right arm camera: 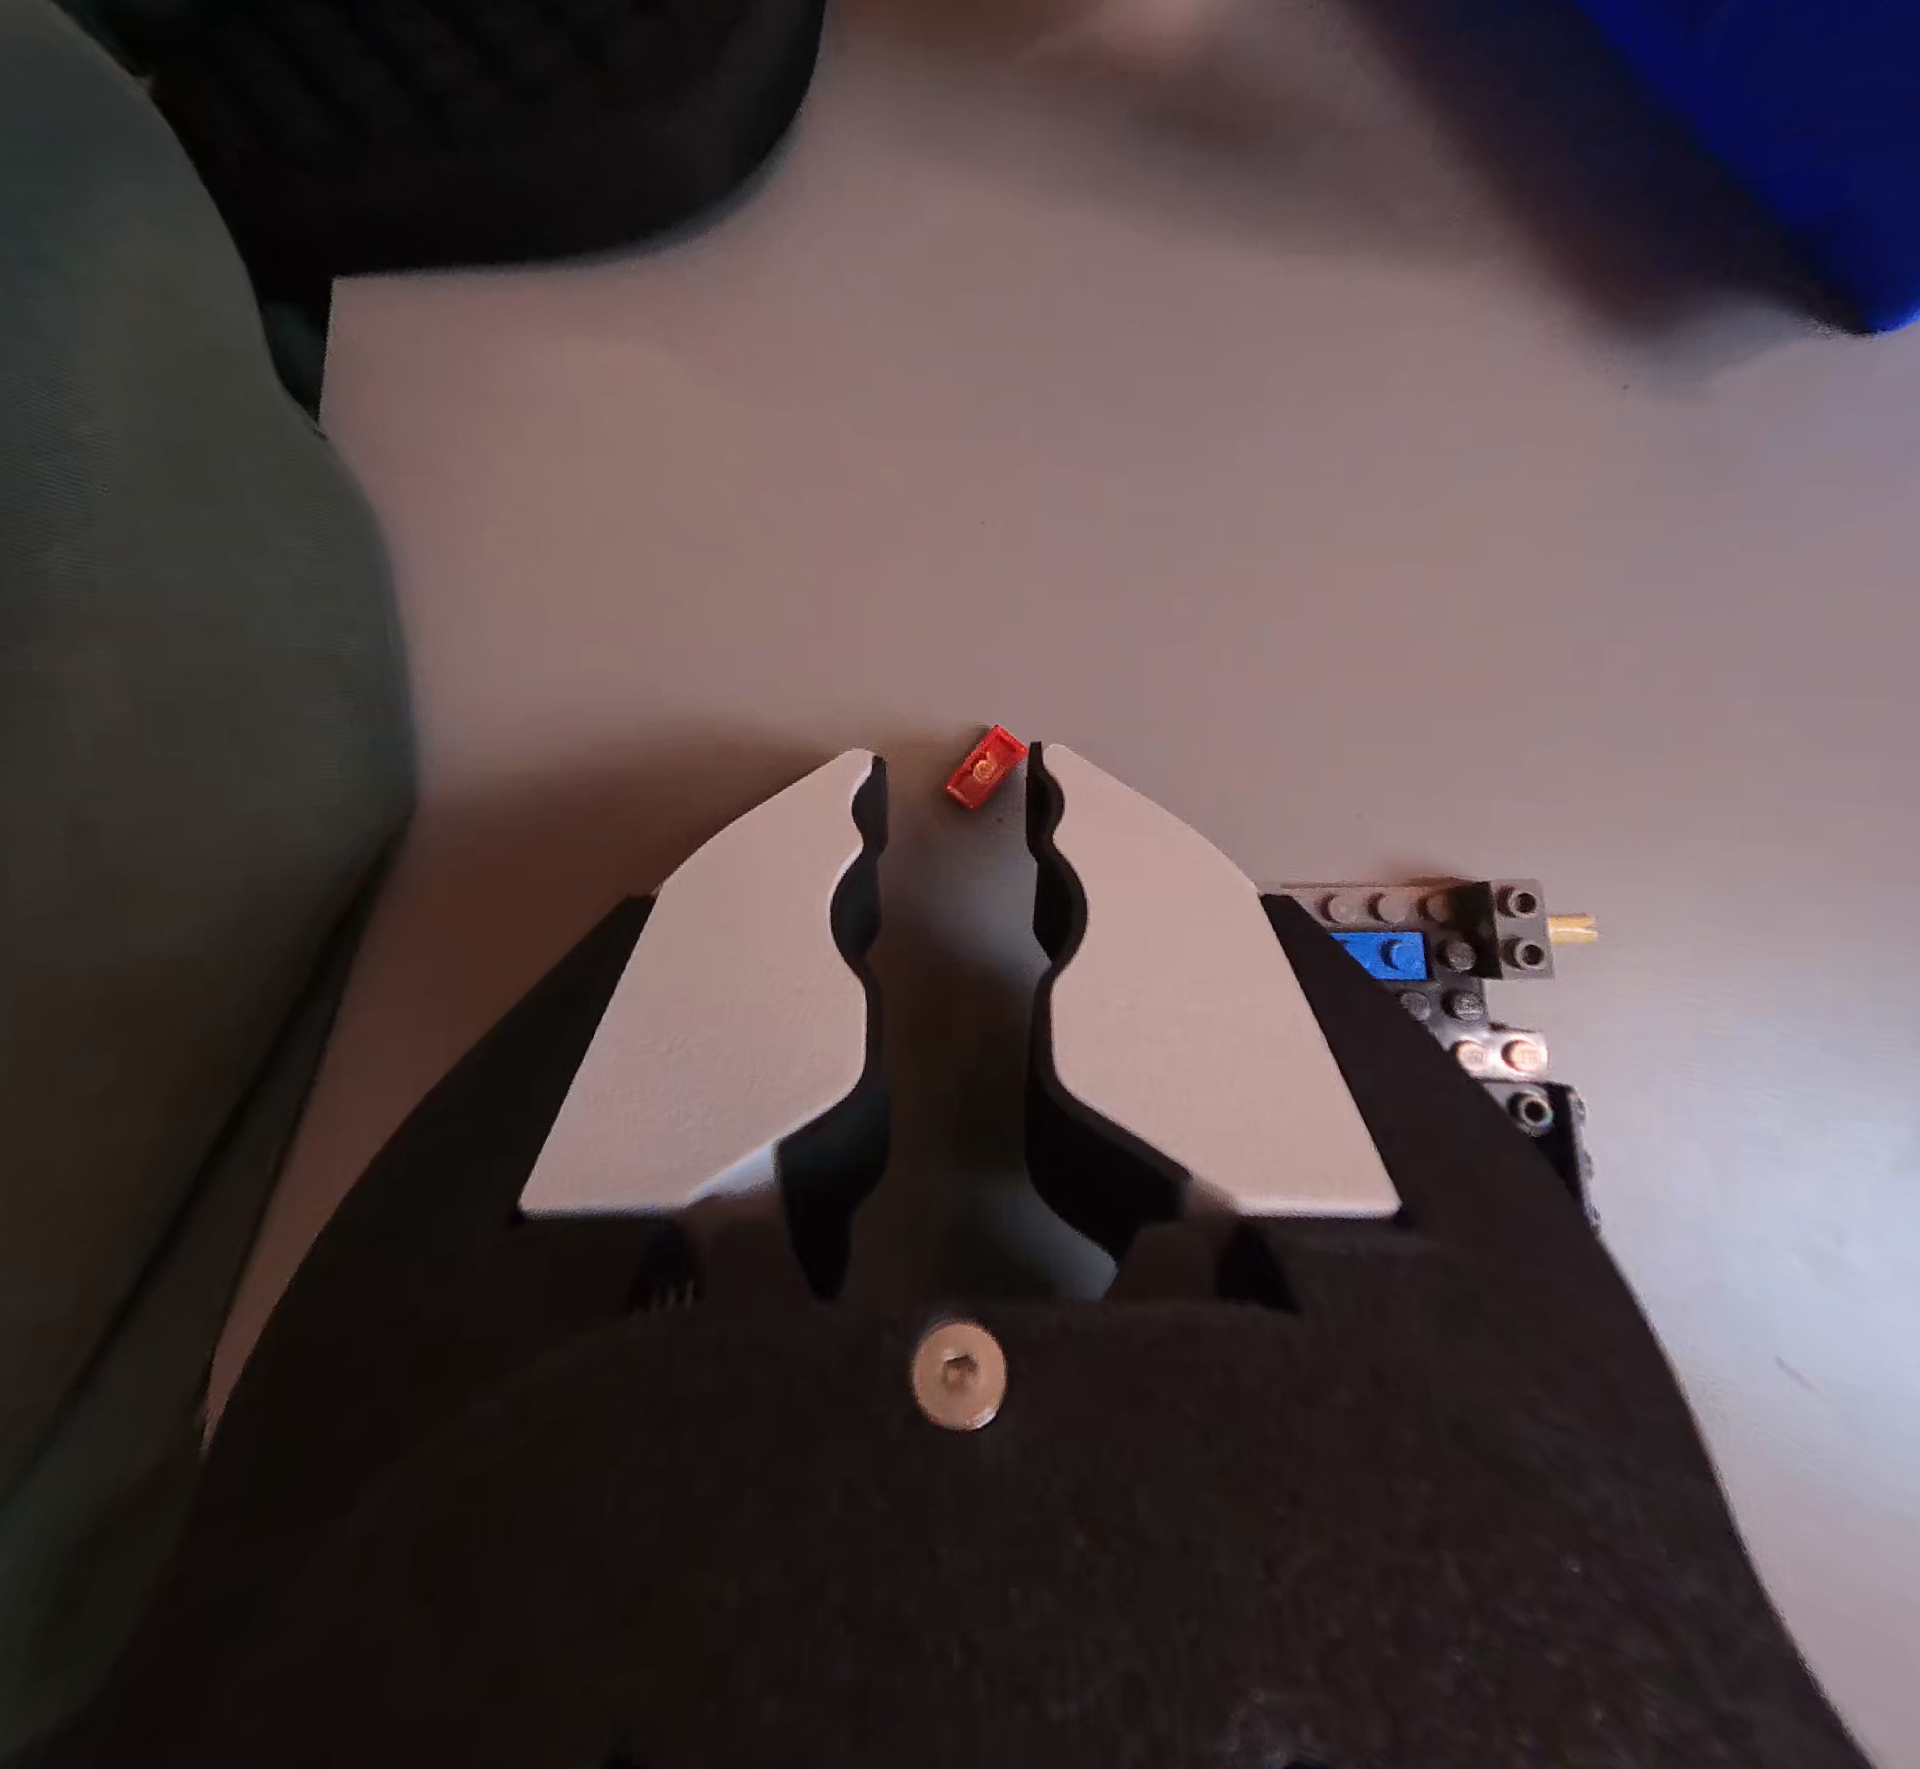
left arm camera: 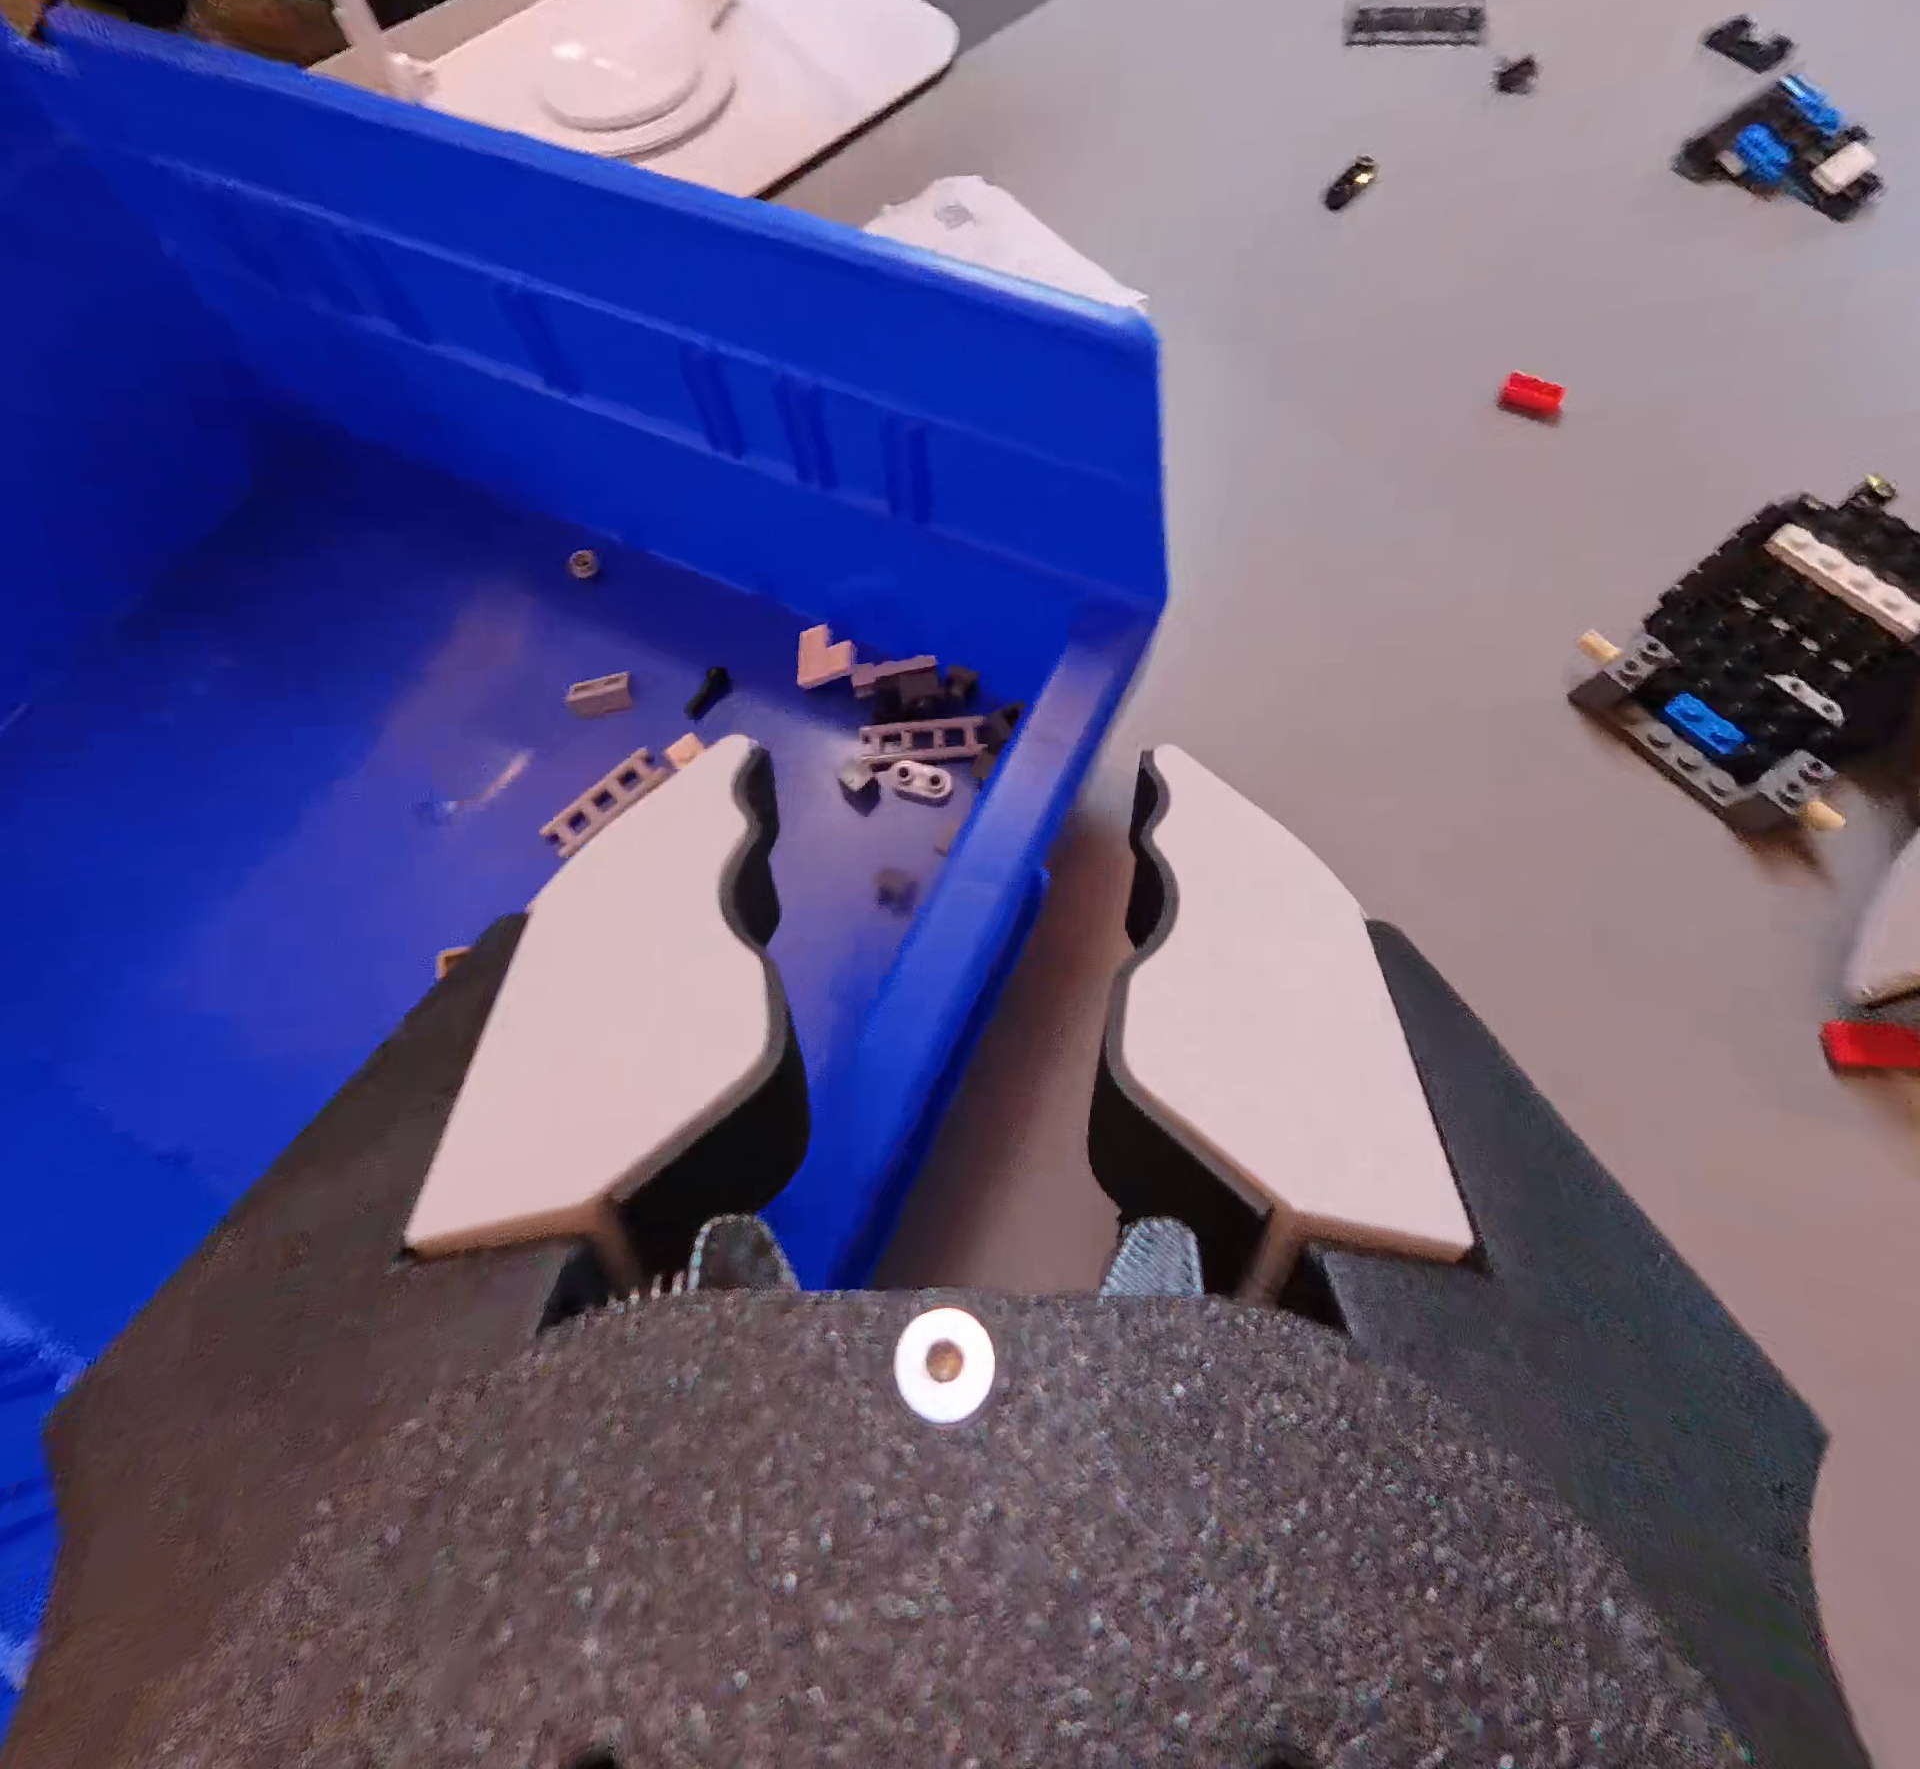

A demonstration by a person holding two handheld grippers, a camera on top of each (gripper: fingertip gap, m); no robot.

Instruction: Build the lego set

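My left tongs [left arm camera: 945,763] hang spread and empty over the near corner of the blue bin [left arm camera: 623,306], one finger above its floor, the other outside its wall above the bench [left arm camera: 1351,317]. A scatter of small grey and black bricks [left arm camera: 894,732] already lies inside. My right tongs [right arm camera: 956,763] are parted, gripping nothing, low over the bench with a small red brick [right arm camera: 985,769] between their tips, close to the right finger. Outside the bin remain a black studded assembly [left arm camera: 1766,670], another red brick [left arm camera: 1531,393], a smaller black-and-blue build [left arm camera: 1787,150] and loose dark bits. My right tongs hide much of the assembly, and the bin is blurred and cut off there.
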